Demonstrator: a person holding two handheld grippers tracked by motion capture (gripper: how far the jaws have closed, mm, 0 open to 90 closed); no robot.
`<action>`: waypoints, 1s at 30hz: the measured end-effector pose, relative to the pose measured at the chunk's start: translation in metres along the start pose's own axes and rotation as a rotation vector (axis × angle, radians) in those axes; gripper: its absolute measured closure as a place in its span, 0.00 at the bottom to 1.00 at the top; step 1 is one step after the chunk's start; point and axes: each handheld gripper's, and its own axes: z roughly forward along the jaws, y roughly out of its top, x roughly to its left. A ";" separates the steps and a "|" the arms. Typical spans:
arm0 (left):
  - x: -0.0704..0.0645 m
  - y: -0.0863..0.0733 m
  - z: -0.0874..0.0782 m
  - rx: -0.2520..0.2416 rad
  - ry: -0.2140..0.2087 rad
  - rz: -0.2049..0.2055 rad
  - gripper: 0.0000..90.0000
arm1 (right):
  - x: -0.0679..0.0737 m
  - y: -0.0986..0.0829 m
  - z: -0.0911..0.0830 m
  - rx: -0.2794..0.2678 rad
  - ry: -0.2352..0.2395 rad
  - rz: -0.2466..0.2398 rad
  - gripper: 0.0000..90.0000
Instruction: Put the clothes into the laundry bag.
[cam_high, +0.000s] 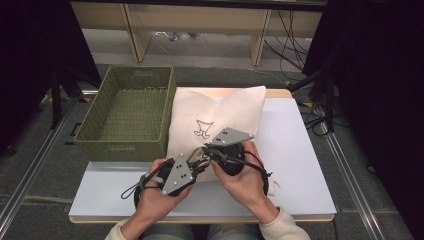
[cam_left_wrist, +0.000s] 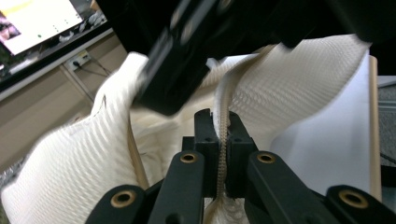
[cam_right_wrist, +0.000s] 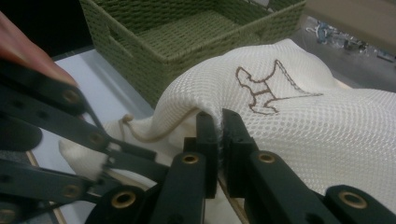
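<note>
Grippers work a cream mesh bag (cam_high: 220, 117) lying on a white tabletop (cam_high: 295, 165) beside a green woven basket (cam_high: 127, 112): the left gripper (cam_left_wrist: 223, 140) pinches its zipper edge, the right gripper (cam_right_wrist: 219, 140) clamps its mesh. Wooden shelving (cam_high: 200, 22) and loose cables (cam_high: 292, 42) stand beyond.

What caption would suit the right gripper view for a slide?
Right gripper shut on the edge of a cream mesh bag with a brown embroidered figure, before a green woven basket.
</note>
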 end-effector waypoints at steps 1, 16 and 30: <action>-0.002 -0.001 0.000 0.010 -0.011 0.005 0.96 | -0.003 -0.001 0.001 0.016 0.017 0.005 0.97; -0.015 -0.039 -0.008 0.162 -0.097 -0.015 0.94 | -0.007 -0.057 0.033 0.404 0.047 0.063 0.97; -0.016 -0.046 -0.004 0.173 -0.123 -0.037 0.89 | -0.023 -0.044 0.017 0.296 0.183 0.113 0.71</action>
